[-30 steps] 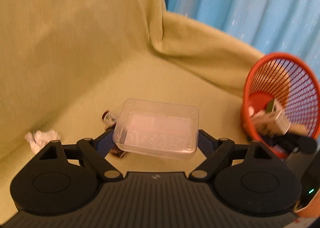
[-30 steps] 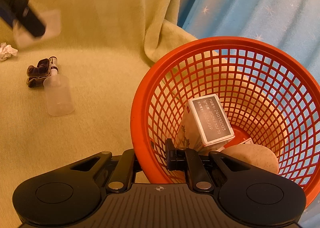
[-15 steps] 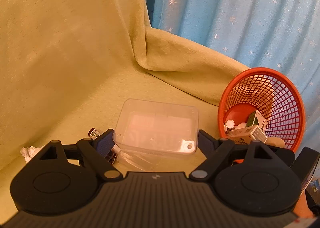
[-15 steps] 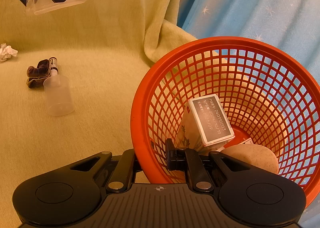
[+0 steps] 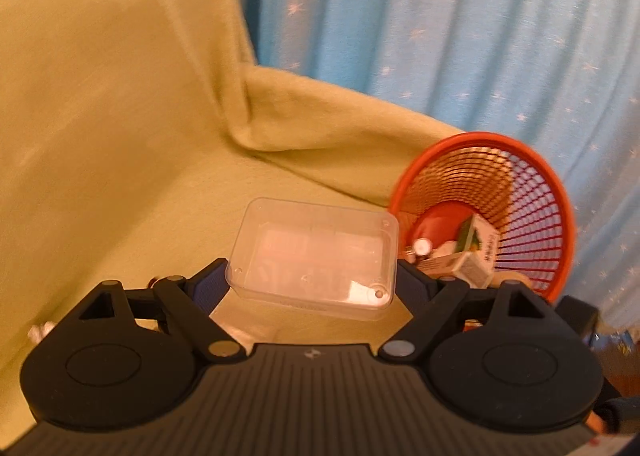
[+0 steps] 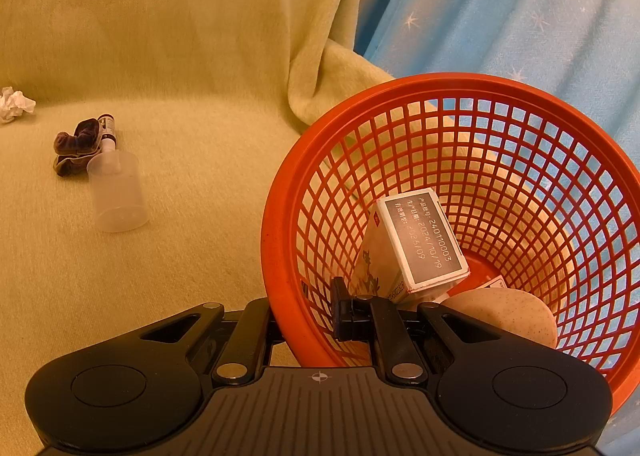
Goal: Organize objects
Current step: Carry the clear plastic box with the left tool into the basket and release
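left gripper (image 5: 312, 276): grasping the clear plastic box (image 5: 316, 256) across its short ends, jaws spread wide around it, both blue pads pressing in. box is hanging in the air over the couch seat, tilted a bit toward the camera.

right gripper (image 6: 352, 316): clenched on the near rim of the orange basket (image 6: 520, 104), one finger inside the mesh and one outside. looks like it's pinning the basket so it's not sliding around.

basket: sitting on the yellow-green couch cover (image 6: 200, 256), leaning toward the right gripper, already holding a white carton (image 6: 420, 244), a pale speckled round thing (image 6: 508, 316) and some small bits i can't make out.

left on the couch: a frosted plastic cup (image 6: 118, 196) lying on its side, a dark scrunched cloth thing (image 6: 76, 144) touching a small vial (image 6: 107, 126), and a crumpled paper ball (image 6: 14, 104) well off to the side.

step: carrying the box over to the basket, i'm guessing. not over the opening yet; in the left view the box is just beside the rim.

next move: needs to be bringing the box above the opening and clearing the rim before letting go. it's wide and the carton is standing tall in there, so it's probably needing a tilt to slip in.
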